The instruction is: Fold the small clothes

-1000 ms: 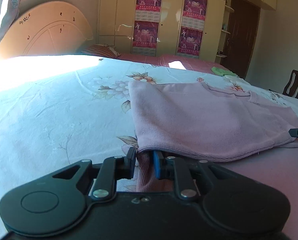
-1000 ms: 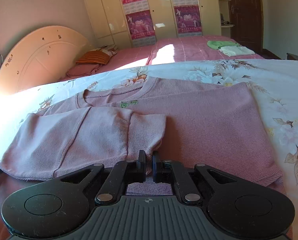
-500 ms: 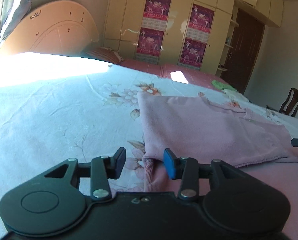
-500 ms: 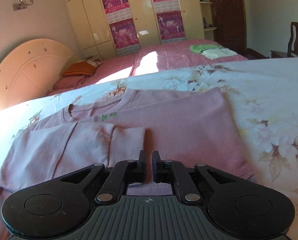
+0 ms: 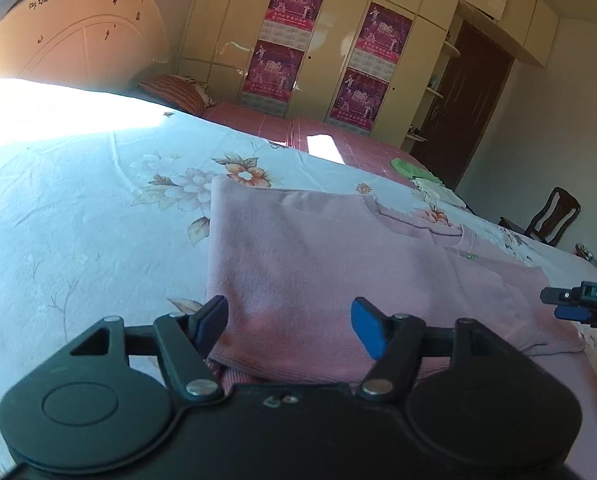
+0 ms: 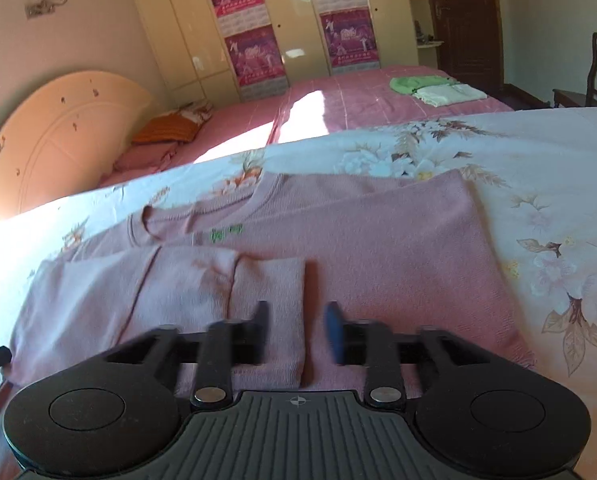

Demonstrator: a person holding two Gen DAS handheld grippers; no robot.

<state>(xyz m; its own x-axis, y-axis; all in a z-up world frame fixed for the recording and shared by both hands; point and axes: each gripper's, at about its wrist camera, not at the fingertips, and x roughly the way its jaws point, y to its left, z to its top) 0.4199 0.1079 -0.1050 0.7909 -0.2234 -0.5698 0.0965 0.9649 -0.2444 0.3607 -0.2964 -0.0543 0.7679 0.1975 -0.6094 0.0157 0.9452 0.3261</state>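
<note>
Left gripper and right gripper both just spreading wide, released, gripping nothing. Pink sweater flat on floral sheet, one side folded over.

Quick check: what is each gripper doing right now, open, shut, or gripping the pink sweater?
Left gripper: open, jaws just opened, pads clear of the pink sweater.
Right gripper: open, jaws just opened, holding nothing; folded sleeve lies below.

Harsh sun glare at left, fisheye-bent edges, slight motion blur.
</note>
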